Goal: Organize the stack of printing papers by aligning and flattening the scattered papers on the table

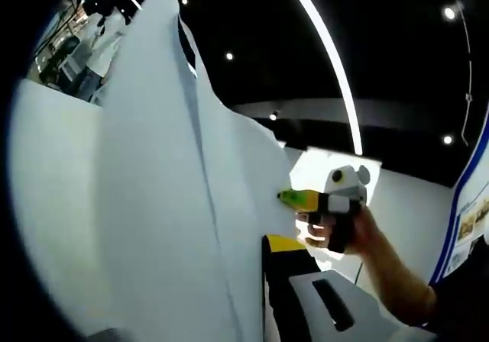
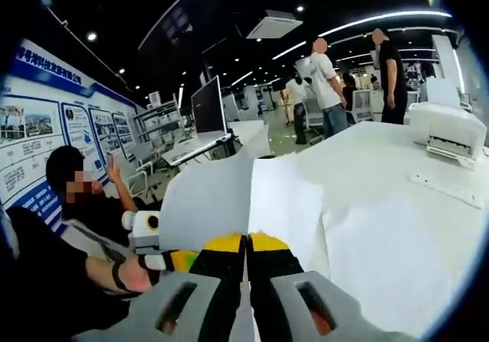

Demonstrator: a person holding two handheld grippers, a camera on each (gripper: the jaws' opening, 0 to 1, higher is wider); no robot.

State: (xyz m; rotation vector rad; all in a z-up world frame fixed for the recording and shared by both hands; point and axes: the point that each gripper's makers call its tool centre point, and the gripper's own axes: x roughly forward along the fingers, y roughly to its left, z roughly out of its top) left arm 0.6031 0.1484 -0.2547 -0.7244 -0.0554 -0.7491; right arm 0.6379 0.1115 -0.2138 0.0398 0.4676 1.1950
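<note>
While both my claws pinch the papers (image 2: 229, 197) upright, aligning is underway.
Right claw (image 2: 247, 243) and left claw (image 1: 269, 243) clamp sheets; next, tap edges on the table (image 2: 397, 204).

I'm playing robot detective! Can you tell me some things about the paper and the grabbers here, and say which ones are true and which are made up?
1. The right gripper, with yellow-tipped black jaws, is shut on the white sheets of printing paper. True.
2. The paper lies flat on the white table. False: it is lifted, standing up between the grippers.
3. The left gripper holds the paper at its other edge. True, as far as the right gripper view shows.
4. The white printer sits on the floor. False: it sits on the table.
5. The paper is blue. False: it is white.
</note>
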